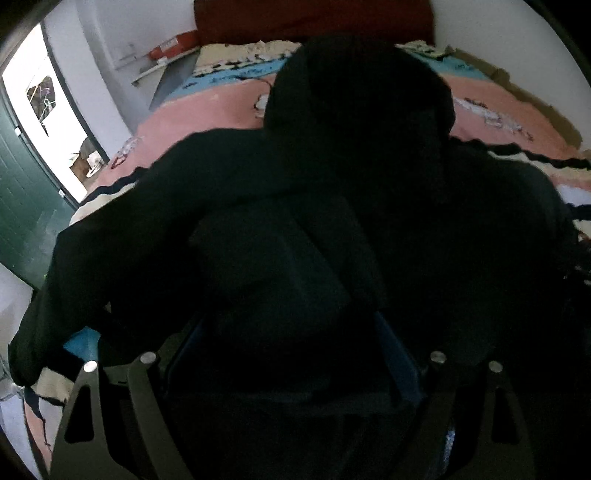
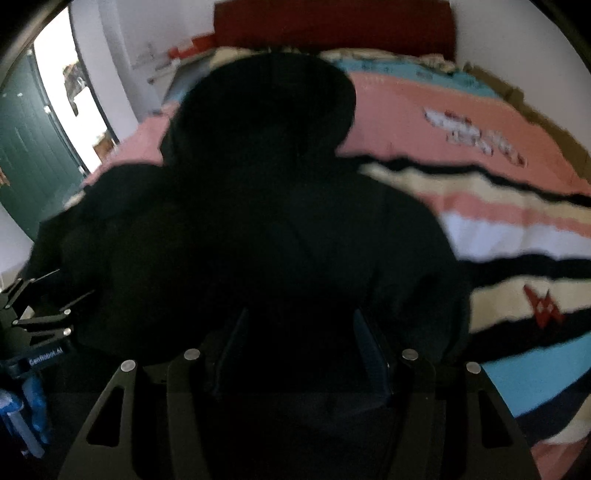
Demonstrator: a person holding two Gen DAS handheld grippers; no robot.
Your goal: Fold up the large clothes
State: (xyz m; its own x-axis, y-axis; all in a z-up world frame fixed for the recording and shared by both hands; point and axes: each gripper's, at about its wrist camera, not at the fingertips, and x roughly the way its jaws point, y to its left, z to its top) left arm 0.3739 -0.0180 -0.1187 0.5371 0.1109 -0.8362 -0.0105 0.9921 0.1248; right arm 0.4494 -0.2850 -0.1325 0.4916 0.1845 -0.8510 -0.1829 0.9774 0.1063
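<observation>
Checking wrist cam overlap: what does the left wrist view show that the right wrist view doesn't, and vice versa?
Left wrist only: a blue patch of bedspread under the hoodie's sleeve, bottom left.

Right wrist only: the left gripper at the left edge, and a red mark on the bedspread's cream stripe.

Both: the black hoodie spread on the striped bedspread, hood toward the red headboard, the green door on the left. Dark cloth fills the right gripper.

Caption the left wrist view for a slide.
Left gripper over a black hoodie spread on a striped bedspread, hood toward the red headboard.
</observation>
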